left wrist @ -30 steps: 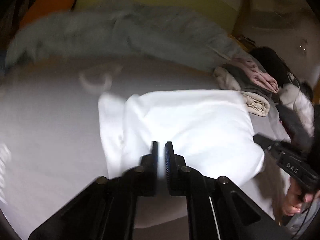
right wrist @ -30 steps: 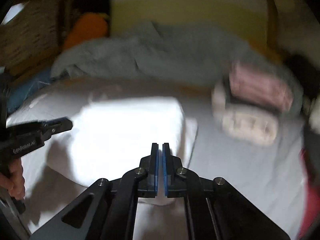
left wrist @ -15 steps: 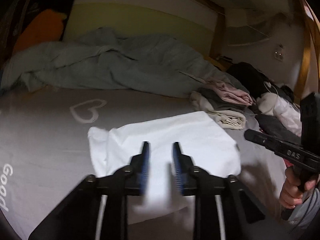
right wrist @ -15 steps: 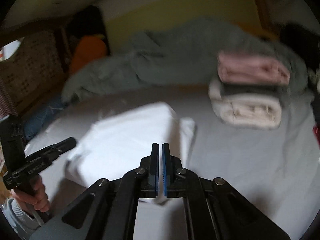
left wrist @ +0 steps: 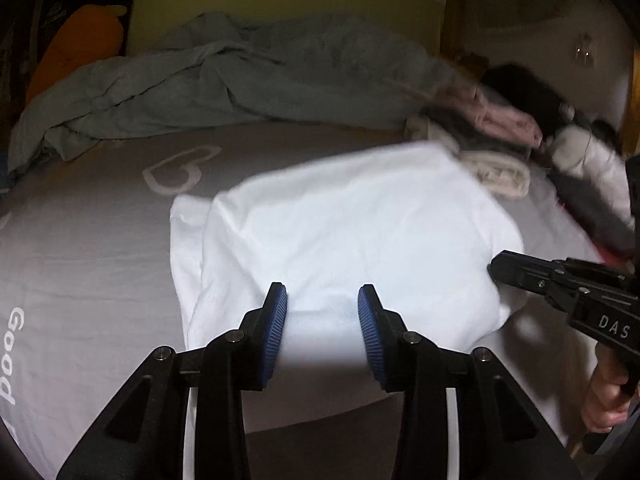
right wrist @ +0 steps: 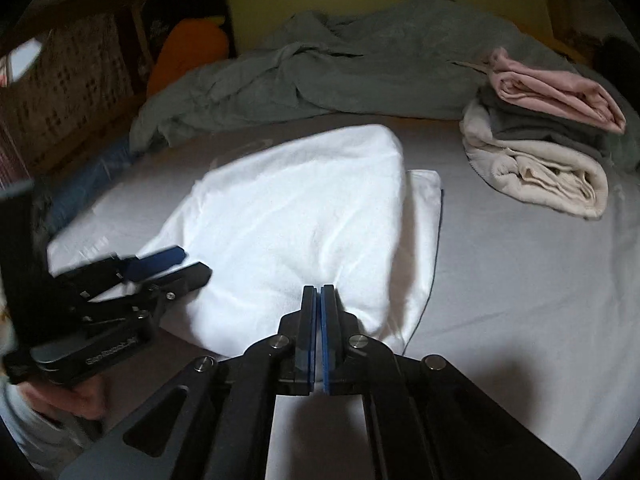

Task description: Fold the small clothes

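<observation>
on the grey bed sheet [right wrist: 520, 280], a folded, softly creased white garment [right wrist: 296, 216]

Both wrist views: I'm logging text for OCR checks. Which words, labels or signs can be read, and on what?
"Good": printed in white on the grey bed sheet, at its left edge; letters beyond it are cut off.
"DAS": on the body of the right tongs.
Heart outline: a white sign on the sheet, no words.
White lettering on the left tongs: too blurred to read.
</observation>
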